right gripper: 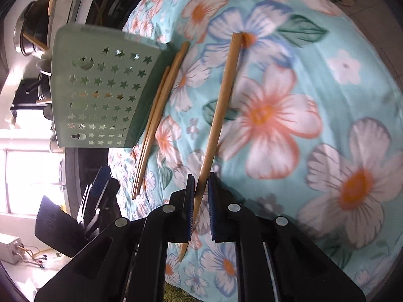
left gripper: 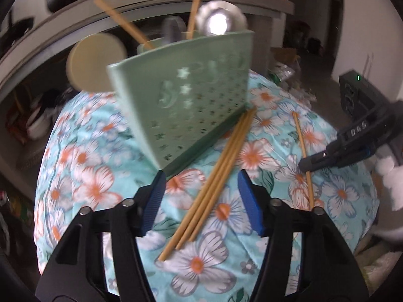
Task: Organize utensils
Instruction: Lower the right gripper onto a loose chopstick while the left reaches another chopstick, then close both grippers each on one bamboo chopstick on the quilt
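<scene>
On the floral cloth (right gripper: 327,80), your right gripper (right gripper: 200,209) had pinched one chopstick (right gripper: 221,105) near its thin end, ready for the green holder (left gripper: 186,100). Your left gripper (left gripper: 200,201) stood half-open, empty, straddling three chopsticks (left gripper: 216,173) lying against the holder's base.

Quick count: one green holder (left gripper: 191,100) on the floral cloth (left gripper: 340,196). Three chopsticks (left gripper: 211,183) lie bundled right beside the holder, one more chopstick (left gripper: 303,153) further out. Two chopsticks (left gripper: 118,17) stick up from the holder, plus one metal ladle (left gripper: 219,22) and one cream spoon (left gripper: 95,61).
</scene>
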Tool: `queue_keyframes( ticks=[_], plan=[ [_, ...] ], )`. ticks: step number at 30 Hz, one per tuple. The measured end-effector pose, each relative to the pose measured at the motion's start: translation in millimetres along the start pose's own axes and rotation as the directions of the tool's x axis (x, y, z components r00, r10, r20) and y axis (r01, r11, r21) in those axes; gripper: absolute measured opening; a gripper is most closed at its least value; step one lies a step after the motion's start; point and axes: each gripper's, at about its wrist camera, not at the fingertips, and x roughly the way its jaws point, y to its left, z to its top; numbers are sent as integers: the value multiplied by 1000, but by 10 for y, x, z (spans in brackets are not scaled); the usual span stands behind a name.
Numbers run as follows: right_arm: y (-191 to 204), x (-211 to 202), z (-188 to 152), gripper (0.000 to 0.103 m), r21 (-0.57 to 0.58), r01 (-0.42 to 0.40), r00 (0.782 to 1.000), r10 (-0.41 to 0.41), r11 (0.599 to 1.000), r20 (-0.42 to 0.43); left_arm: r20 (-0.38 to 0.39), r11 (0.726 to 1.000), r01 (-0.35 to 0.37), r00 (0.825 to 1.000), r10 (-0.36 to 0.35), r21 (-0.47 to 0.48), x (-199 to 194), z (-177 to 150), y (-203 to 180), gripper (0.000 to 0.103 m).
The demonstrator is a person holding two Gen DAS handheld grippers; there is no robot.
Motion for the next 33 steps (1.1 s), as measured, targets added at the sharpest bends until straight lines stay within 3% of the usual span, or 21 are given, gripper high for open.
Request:
queue_keyframes(
  ticks=[5,10,19,29,33],
  plan=[
    [-162,-84,-39,10,38,-43,999,42,998,22,-40,982,-5,999,13,188,237,12,-309,30],
    [-232,-80,-51,10,54,-71,997,69,996,28,-51,926,-87,992,113,368,438,-43,-531,18],
    [-343,-96,-44,9,63,-111,994,109,992,27,-33,873,-149,982,186,464,526,-90,-685,6],
    [-412,-122,-41,9,50,-129,992,128,990,23,-68,897,-89,989,131,433,400,-25,-754,5],
    [-444,-164,-58,10,42,-124,992,124,991,19,-135,944,23,991,24,329,281,8,-649,5]
  ],
)
